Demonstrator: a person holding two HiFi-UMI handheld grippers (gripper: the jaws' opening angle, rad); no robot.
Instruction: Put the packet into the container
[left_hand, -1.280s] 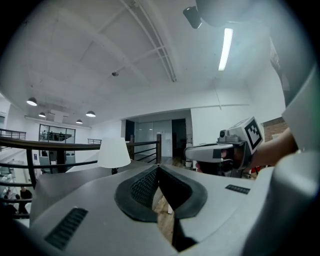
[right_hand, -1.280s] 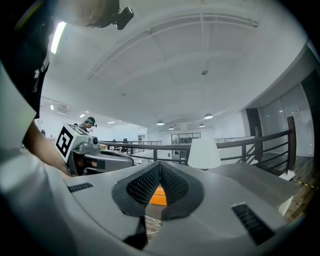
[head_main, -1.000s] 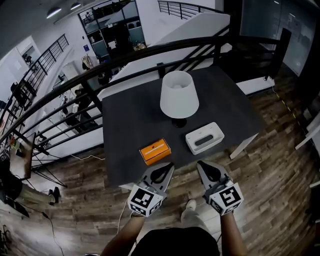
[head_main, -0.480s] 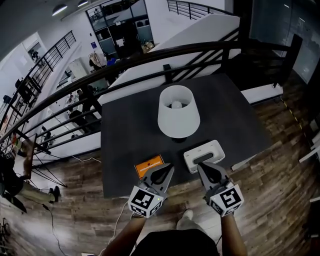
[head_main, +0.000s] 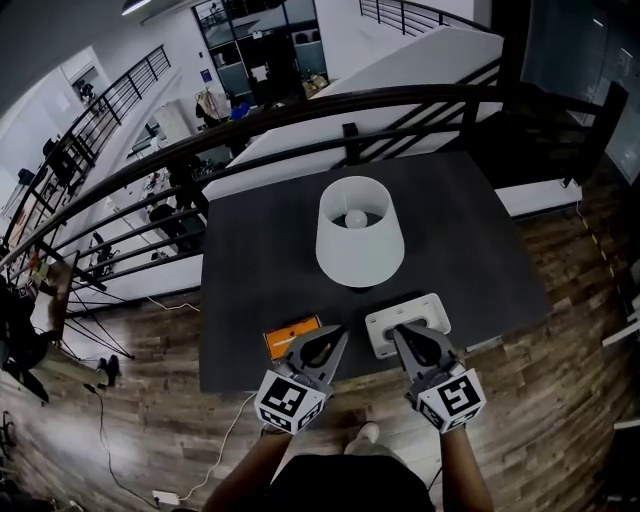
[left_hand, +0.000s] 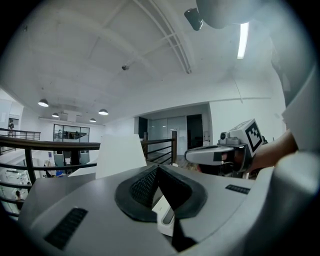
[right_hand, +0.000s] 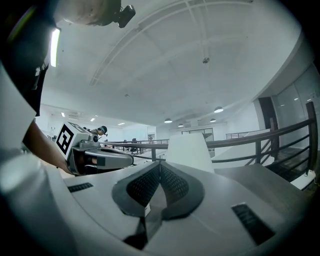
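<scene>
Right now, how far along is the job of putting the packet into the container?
Done: nothing yet. The orange packet lies on the dark table, beside the white container, not in it. In hand: nothing; the left gripper and the right gripper both have jaws together and empty, at the table's near edge. Left: grasp the packet, carry it over the container, release it.

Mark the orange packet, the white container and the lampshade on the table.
orange packet (head_main: 288, 338): head view, middle of its visible top face.
white container (head_main: 436, 312): head view, right end of its rim.
lampshade (head_main: 360, 262): head view, front of its outer wall.
</scene>
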